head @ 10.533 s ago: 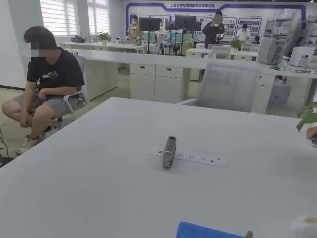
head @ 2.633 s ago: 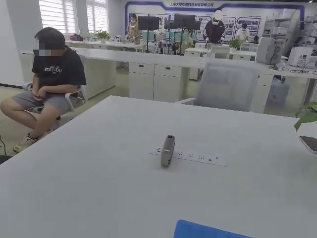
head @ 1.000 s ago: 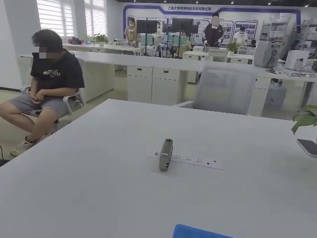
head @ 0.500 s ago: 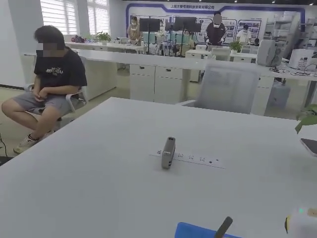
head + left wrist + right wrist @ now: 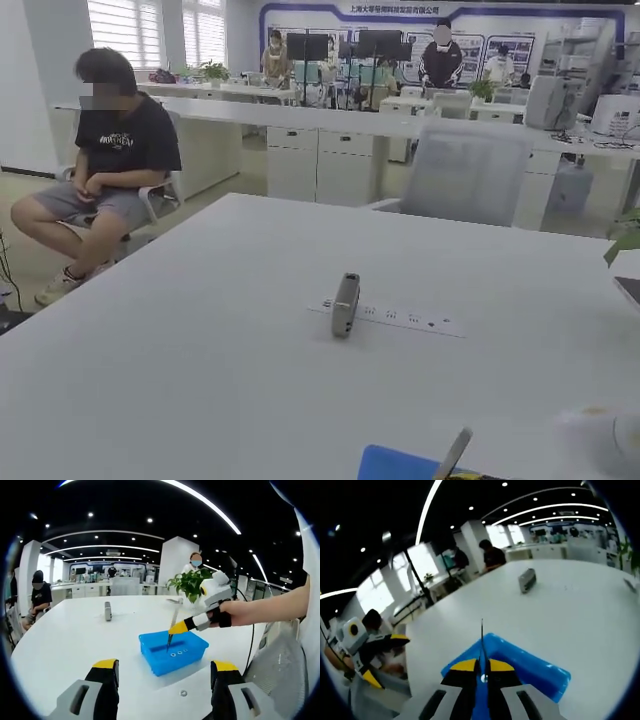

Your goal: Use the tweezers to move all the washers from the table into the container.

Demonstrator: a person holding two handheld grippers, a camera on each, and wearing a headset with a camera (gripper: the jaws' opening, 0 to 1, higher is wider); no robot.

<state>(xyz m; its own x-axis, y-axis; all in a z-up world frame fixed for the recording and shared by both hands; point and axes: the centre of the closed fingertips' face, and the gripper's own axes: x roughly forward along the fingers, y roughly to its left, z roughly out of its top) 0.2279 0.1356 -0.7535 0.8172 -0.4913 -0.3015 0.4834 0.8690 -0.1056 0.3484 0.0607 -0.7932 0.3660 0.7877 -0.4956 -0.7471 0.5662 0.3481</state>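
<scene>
Since a second earlier the tweezers (image 5: 455,450) had come into the head view. Their slim metal shaft slanted over the near corner of the container (image 5: 392,466), where before only the blue corner showed.

My right tongs (image 5: 482,668) were pinched narrow on the tweezers. The yellow pads (image 5: 464,665) pressed the flat steel from both sides, and the fine points reached down inside the container. The container was a shallow rectangular tray of smooth blue plastic on the near part of the white table (image 5: 200,360).

In the left gripper view three washers (image 5: 178,653), small flat metal rings, lay in a short row on its floor just beside the tweezer tips. One more washer (image 5: 183,693) lay on the table just outside the container's wall. Whether the tweezers held a washer I could not tell.

My left tongs (image 5: 165,666) stood wide, holding nothing, off to the left of the container and apart from it.

Farther across the matte tabletop a small rounded grey device (image 5: 345,303) sat at the left end of a flat white power strip (image 5: 405,320). Beyond the far edge stood a mesh-backed office chair (image 5: 465,175). At the far left a person (image 5: 115,150) sat on another chair.
</scene>
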